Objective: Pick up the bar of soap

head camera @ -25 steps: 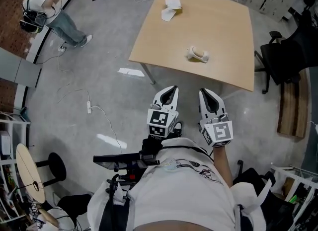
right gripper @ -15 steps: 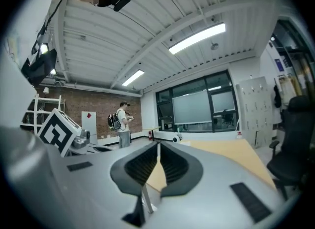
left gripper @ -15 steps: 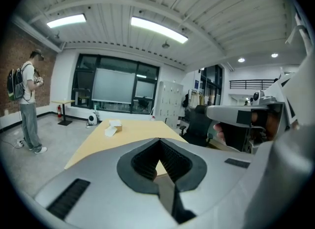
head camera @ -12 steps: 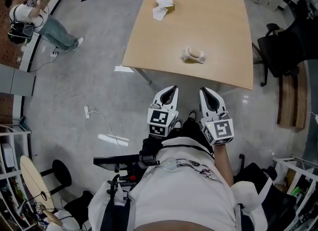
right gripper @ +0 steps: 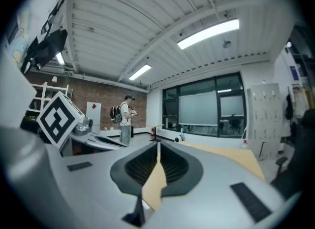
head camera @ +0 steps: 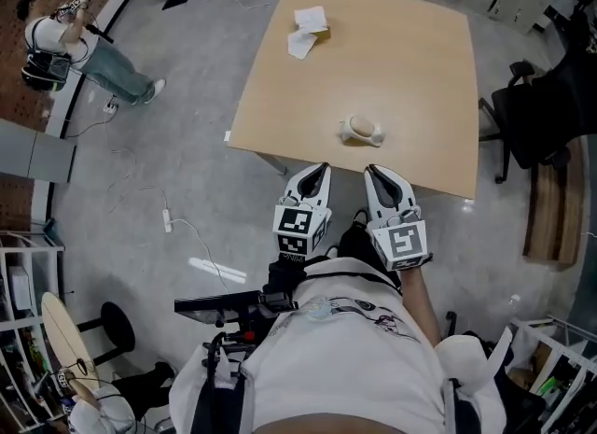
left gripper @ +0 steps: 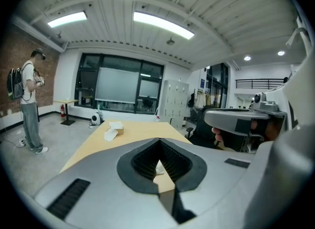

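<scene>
The bar of soap (head camera: pixel 361 130) is a pale, rounded lump lying near the front edge of the light wooden table (head camera: pixel 410 59). Both grippers hover side by side just short of that edge, pointing at the table. My left gripper (head camera: pixel 319 170) is shut with nothing in it, a little left of the soap. My right gripper (head camera: pixel 371 171) is shut and empty, almost in line with the soap. In the left gripper view a sliver of the soap (left gripper: pixel 159 168) shows through the hollow behind the closed tips (left gripper: pixel 159 139). The right gripper view shows its closed tips (right gripper: pixel 158 144) and table beyond.
White paper and a small box (head camera: pixel 309 24) lie at the table's far left. A dark office chair (head camera: pixel 546 96) stands right of the table. A person with a backpack (head camera: pixel 65 45) stands far left. Cables (head camera: pixel 168 222) trail on the grey floor.
Both grippers have moved forward together, from well short of the table to its near edge. The soap now lies much closer to their tips. Both stay shut.
</scene>
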A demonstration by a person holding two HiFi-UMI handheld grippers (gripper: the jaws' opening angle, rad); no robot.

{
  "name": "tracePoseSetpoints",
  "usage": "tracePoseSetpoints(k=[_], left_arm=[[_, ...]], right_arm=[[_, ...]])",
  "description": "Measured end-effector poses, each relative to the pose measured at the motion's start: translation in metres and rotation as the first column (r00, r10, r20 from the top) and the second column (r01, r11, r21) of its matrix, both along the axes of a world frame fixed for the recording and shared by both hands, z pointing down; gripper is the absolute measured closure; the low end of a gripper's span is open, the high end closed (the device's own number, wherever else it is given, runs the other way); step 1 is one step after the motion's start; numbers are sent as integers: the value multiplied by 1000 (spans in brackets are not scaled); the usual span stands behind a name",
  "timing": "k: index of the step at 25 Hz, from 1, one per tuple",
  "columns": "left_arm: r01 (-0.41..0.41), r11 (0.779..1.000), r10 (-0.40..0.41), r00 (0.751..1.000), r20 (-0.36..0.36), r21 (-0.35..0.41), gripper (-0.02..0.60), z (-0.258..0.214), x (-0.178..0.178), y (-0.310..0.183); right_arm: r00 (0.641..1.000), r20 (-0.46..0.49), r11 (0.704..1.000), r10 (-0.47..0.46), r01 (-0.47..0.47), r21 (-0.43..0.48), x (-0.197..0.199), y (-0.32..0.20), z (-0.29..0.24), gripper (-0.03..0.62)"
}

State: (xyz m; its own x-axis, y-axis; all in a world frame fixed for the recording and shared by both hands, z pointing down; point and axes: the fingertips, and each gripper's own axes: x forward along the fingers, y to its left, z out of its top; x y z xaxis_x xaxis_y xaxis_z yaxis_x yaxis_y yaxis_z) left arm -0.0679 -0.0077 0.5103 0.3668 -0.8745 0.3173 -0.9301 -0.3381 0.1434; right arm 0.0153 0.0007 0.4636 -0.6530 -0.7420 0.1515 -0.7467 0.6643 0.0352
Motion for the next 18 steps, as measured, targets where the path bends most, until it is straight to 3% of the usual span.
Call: tracePoseSetpoints(k=[7, 18], left_arm=[[-4, 1000, 4, 1000, 1, -14, 578, 0, 26, -68], [34, 985, -27, 998, 48, -168, 578, 57, 34, -116]], right_arm=[[999, 34, 999, -20, 21, -30, 22, -62, 3, 590], [998, 9, 977, -68, 69, -204, 41, -118, 66, 589]])
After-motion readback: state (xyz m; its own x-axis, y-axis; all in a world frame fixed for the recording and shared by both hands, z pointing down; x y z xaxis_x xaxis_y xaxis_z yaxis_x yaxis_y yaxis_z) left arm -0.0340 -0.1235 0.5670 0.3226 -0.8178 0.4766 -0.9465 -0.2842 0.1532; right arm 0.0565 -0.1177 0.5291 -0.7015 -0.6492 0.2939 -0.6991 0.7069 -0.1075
